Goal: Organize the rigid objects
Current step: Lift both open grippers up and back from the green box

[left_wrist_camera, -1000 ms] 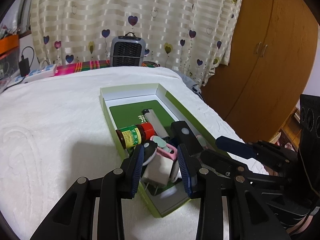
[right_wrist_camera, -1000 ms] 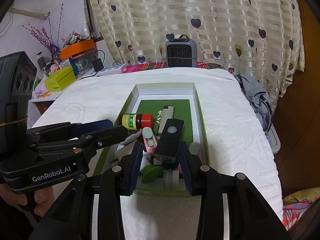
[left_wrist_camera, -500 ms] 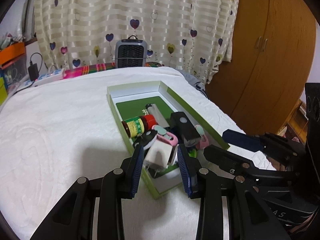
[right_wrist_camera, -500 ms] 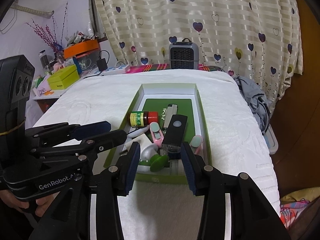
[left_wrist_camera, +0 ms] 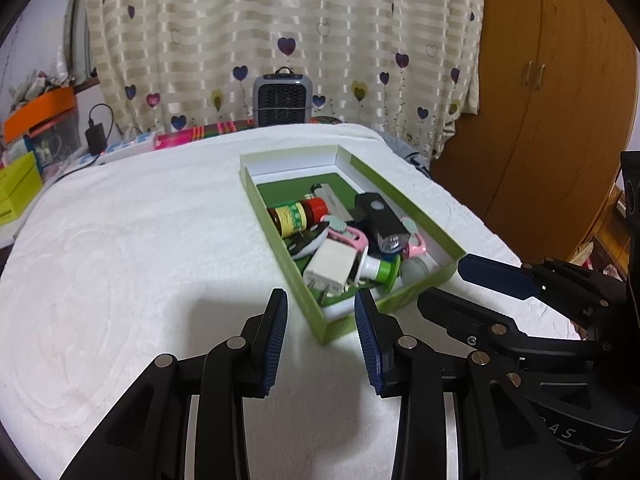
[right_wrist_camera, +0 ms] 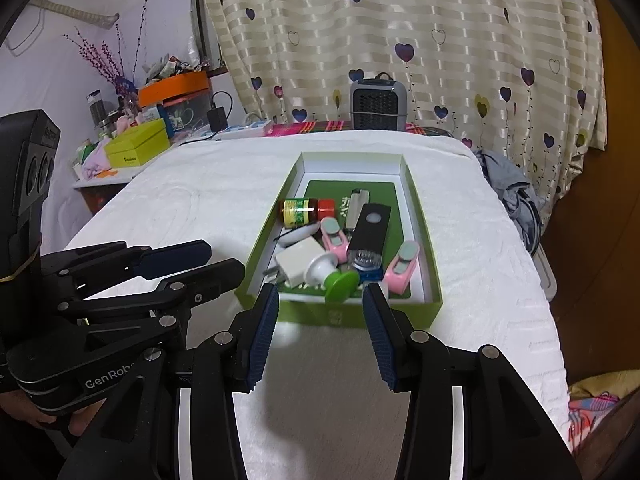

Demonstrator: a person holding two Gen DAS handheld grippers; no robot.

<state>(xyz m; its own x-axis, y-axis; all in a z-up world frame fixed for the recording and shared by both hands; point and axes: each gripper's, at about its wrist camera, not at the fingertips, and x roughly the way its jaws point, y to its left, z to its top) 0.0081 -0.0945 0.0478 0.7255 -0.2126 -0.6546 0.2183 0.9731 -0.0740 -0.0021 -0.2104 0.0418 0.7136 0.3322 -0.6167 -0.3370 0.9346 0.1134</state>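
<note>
Left view only: wooden wardrobe (left_wrist_camera: 540,92) at right.
Right view only: cluttered side table (right_wrist_camera: 120,148), a hand (right_wrist_camera: 48,420) under the left gripper.
Box (right_wrist_camera: 424,236): green, open, on white bedspread (right_wrist_camera: 200,200); holds bottle (right_wrist_camera: 300,210), black torch (right_wrist_camera: 368,236), white plug (right_wrist_camera: 298,260), pink clips.
Left gripper (left_wrist_camera: 320,312): jaws apart, empty.
Right gripper (right_wrist_camera: 320,304): jaws opening, nothing between.

"GenRob" (cut off there) is printed in white on the left gripper (right_wrist_camera: 200,264); the bottle (right_wrist_camera: 298,211) label is unreadable.
</note>
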